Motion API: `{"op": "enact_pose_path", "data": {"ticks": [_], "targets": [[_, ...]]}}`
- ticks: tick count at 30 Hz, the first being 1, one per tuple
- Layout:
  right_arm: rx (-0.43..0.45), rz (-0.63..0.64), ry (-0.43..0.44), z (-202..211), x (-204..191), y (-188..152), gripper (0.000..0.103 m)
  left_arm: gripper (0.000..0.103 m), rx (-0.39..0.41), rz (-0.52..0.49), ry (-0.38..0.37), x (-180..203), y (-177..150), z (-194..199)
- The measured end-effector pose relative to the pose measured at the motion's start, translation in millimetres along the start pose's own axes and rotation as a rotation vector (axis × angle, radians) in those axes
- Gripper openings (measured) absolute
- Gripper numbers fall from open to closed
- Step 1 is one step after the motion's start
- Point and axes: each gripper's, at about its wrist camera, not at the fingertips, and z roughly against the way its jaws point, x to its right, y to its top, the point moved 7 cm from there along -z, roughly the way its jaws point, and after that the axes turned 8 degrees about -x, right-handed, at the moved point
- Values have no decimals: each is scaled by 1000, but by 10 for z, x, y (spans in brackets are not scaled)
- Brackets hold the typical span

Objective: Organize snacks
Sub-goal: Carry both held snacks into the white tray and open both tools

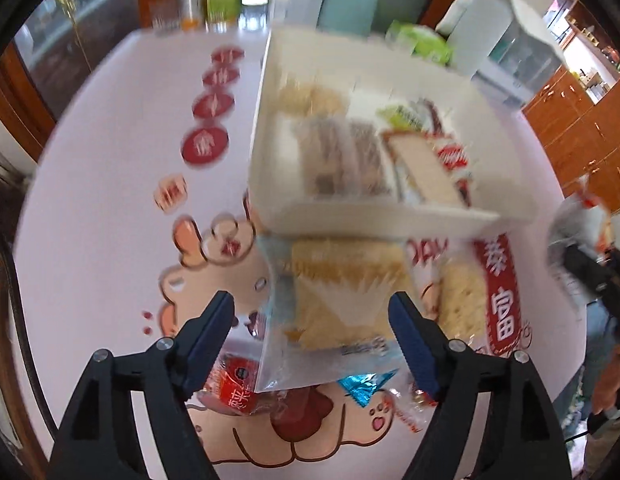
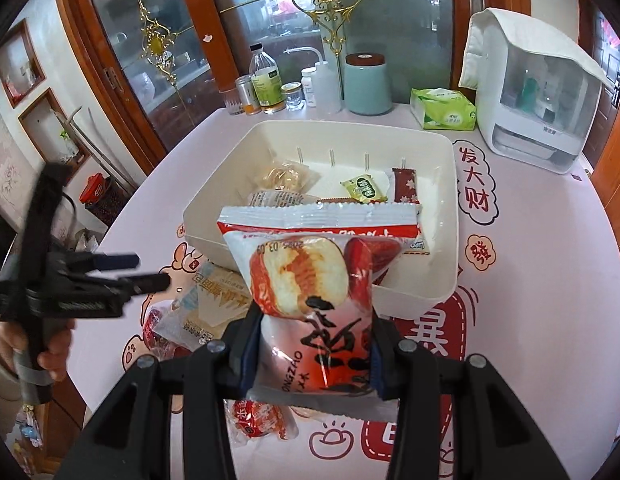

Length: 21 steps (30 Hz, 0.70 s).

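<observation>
Cream plastic forms the storage bin (image 2: 438, 280) that sits on the pink printed desk (image 2: 550, 320), and several wrapped snacks already lie inside it: a pale puffed snack (image 2: 283, 176), a green sachet (image 2: 364, 189) and a brown bar (image 2: 406, 186). The right gripper (image 2: 314, 354) is clamped on a red-and-white jujube snack packet (image 2: 310, 284), its pads pressing the lower half of the bag, which stands upright in front of the bin's near wall. The left gripper (image 1: 312, 340) points steeply down with its jaws spread wide apart and nothing pressed between the blue pads (image 1: 410, 340). Beneath it, between the fingers in the left wrist view, lies a clear-wrapped yellow cracker packet (image 1: 334, 300) on the desk just in front of the bin (image 1: 269, 152); that view is blurred, so whether a pad touches the wrapper is hard to tell. A small red-wrapped snack (image 1: 233, 392) lies beside it, nearer the camera. At the desk's far edge stand a teal canister (image 2: 368, 84), a green tissue pack (image 2: 444, 110) and a white appliance (image 2: 538, 92).
</observation>
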Motion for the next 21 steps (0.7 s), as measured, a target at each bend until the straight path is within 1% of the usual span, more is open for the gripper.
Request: {"op": "enact_pose_path", "data": {"ticks": [2, 3, 6, 7, 8, 9, 10, 11, 13, 15, 16, 18, 19, 20, 21], "targets": [[-9, -1, -1, -36, -12, -11, 43, 79, -40, 19, -9, -71, -28, -184], [-13, -2, -4, -54, -19, -17, 43, 79, -76, 41, -23, -124, -47, -327], [-24, -8, -6, -104, -20, -41, 43, 79, -142, 83, -92, -177, -101, -577], [-28, -9, -8, -117, -21, -47, 43, 80, -155, 92, -110, -183, -117, -627], [-32, -10, -10, -132, -20, -49, 43, 86, -166, 99, -138, -178, -132, -672], [-37, -10, -13, -146, -20, -60, 43, 88, -179, 100, -175, -162, -151, -717], [-40, -12, -15, -162, -16, -70, 43, 93, -189, 96, -194, -141, -162, -747], [-45, -16, -18, -181, -9, -80, 43, 97, -185, 81, -202, -116, -159, -756], [-54, -26, -22, -216, 9, -94, 43, 102, -210, 23, -200, -14, -186, -809], [-64, -39, -23, -255, 21, -109, 43, 102, -216, -11, -189, 81, -174, -823], [-67, -44, -22, -270, 23, -107, 43, 100, -213, -25, -200, 126, -177, -824], [-73, -53, -23, -298, 24, -112, 43, 58, -189, -29, -201, 169, -157, -780], [-75, -57, -24, -312, 24, -115, 43, 26, -204, -12, -248, 183, -157, -761], [-77, -61, -22, -322, 20, -118, 43, 12, -215, 16, -286, 192, -154, -739], [-79, -63, -21, -335, 18, -121, 43, 9, -214, 15, -295, 230, -158, -694]]}}
